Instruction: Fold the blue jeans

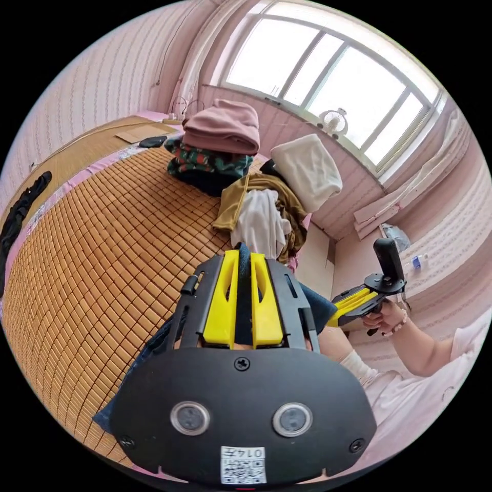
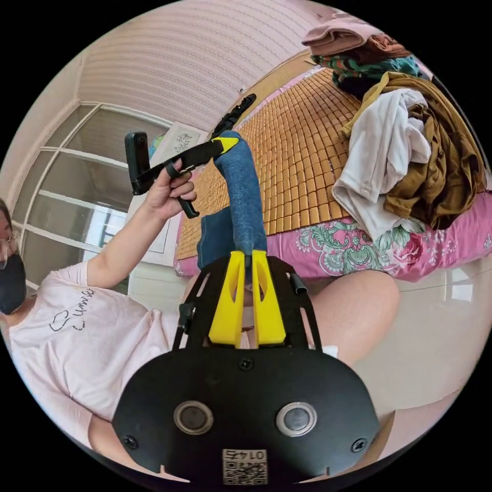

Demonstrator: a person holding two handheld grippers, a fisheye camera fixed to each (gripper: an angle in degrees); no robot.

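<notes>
The blue jeans (image 2: 241, 189) hang taut as a narrow strip between both grippers, in front of the bed's edge. In the right gripper view, my right gripper (image 2: 247, 255) is shut on the strip's near end. The left gripper (image 2: 224, 143), held up in a hand, pinches the far end. In the left gripper view, my left gripper (image 1: 245, 254) is shut on dark denim, and more of the jeans (image 1: 315, 305) runs to the right gripper (image 1: 333, 316), held in the other hand. A fold of denim droops below the left gripper's body onto the mat.
A bamboo mat (image 1: 102, 256) covers the bed over a pink floral sheet (image 2: 359, 246). At its far end are a loose heap of brown and white clothes (image 1: 261, 215), a folded stack (image 1: 220, 143) and a white bundle (image 1: 307, 169). The person's knee (image 2: 353, 302) is by the bed.
</notes>
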